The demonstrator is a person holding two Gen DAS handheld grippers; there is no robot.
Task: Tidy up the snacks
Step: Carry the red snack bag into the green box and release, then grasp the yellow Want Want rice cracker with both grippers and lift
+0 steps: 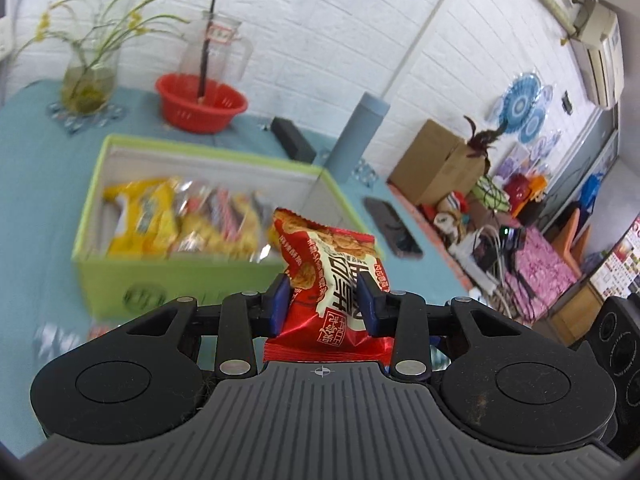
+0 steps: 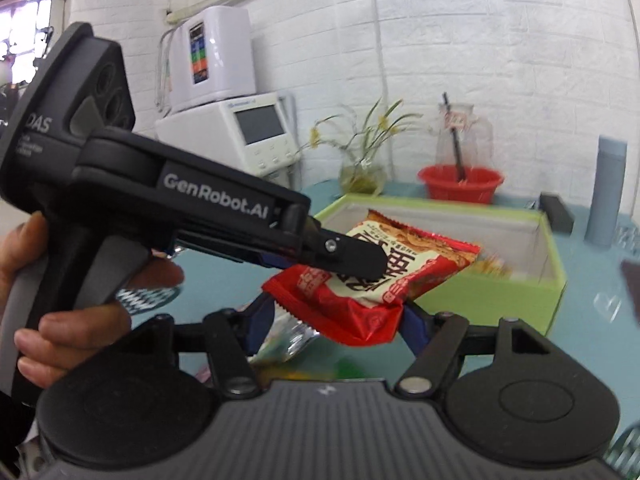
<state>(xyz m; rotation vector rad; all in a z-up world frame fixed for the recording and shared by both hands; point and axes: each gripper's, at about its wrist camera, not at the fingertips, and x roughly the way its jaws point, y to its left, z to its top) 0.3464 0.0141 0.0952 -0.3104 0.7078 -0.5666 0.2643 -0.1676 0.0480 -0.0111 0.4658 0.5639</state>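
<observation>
1. Left wrist view: the left gripper (image 1: pixel 325 300) is closed narrow on a red snack packet (image 1: pixel 332 276), its blue pads (image 1: pixel 280 300) pressing the packet from both sides. The packet stands upright between them, its crimped top edge above the fingertips.
2. Beyond the packet sits a green-rimmed storage box (image 1: pixel 120 280) on a teal tablecloth (image 1: pixel 36 184). Inside lie yellow snack packets (image 1: pixel 148 216) and other wrappers, blurred.
3. Behind the box stand a red plastic basket (image 1: pixel 200 102), a clear glass pitcher (image 1: pixel 216 48) and a glass vase with yellow flowers (image 1: pixel 88 76).
4. To the right of the box are a grey-blue tumbler (image 1: pixel 360 132), a small black case (image 1: pixel 294 138) and a dark phone (image 1: pixel 394 228) lying flat.
5. Right wrist view: the left gripper (image 2: pixel 360 260) reaches in from the left, held by a person's hand (image 2: pixel 60 320), and carries the red snack packet (image 2: pixel 372 280) in front of the green-rimmed storage box (image 2: pixel 552 268).
6. The right gripper (image 2: pixel 336 320) shows at the bottom with its blue fingers (image 2: pixel 262 320) moderately apart. A silvery snack wrapper (image 2: pixel 288 340) sits between them, mostly hidden under the red packet; whether the pads press it I cannot tell.
7. Farther back are the red plastic basket (image 2: pixel 460 186), the vase (image 2: pixel 362 172), the tumbler (image 2: pixel 606 192) and two white appliances (image 2: pixel 224 80) against the white brick wall.
</observation>
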